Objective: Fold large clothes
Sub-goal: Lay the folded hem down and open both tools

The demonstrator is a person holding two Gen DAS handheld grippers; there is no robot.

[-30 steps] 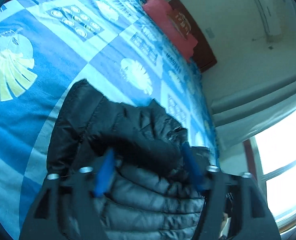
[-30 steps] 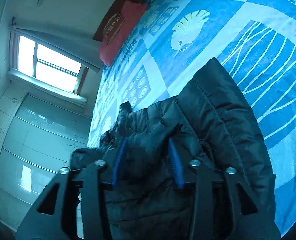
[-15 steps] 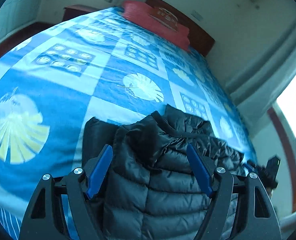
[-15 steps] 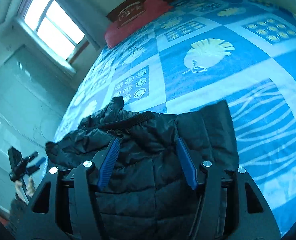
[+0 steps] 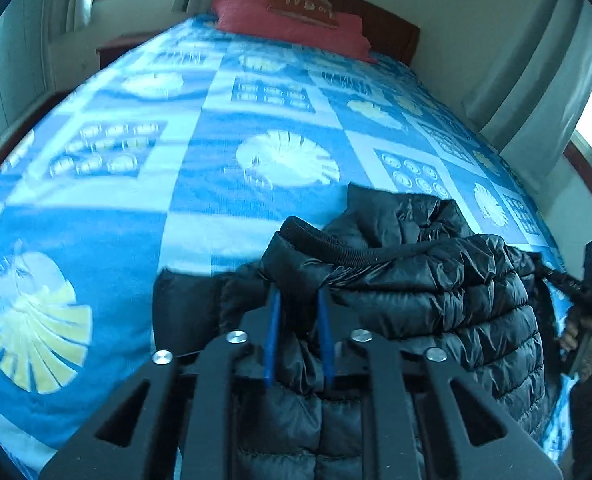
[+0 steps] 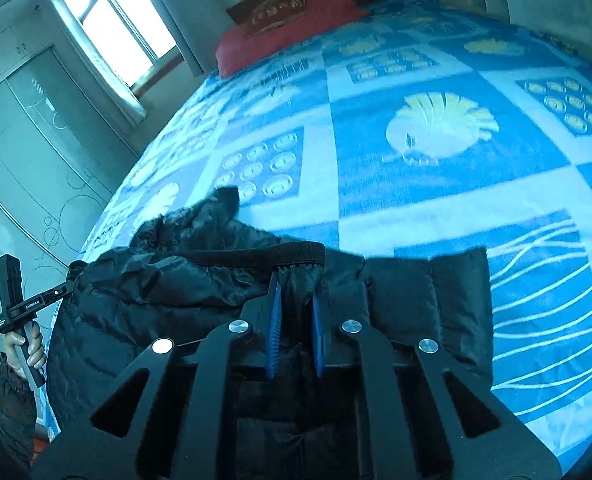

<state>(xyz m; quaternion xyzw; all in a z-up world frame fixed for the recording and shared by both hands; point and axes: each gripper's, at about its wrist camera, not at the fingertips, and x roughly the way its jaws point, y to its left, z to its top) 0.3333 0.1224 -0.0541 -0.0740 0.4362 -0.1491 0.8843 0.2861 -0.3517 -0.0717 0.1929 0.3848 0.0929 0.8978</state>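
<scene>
my left claw (image 5: 298, 300) and right claw (image 6: 296, 294) are each pinched narrow on the black quilted puffer jacket (image 5: 436, 304), which lies bunched at the near edge of the bed with the blue patterned cover (image 5: 200, 168). its ribbed hem band (image 6: 256, 255) runs crosswise between my claws, so i judge the fold goes forward, towards the red pillow (image 5: 288, 20)

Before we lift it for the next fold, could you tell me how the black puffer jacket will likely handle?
The black puffer jacket looks floppy: it slumps in creases on the bed. Quilted padding suggests lightness. Its shiny shell may slip.
</scene>
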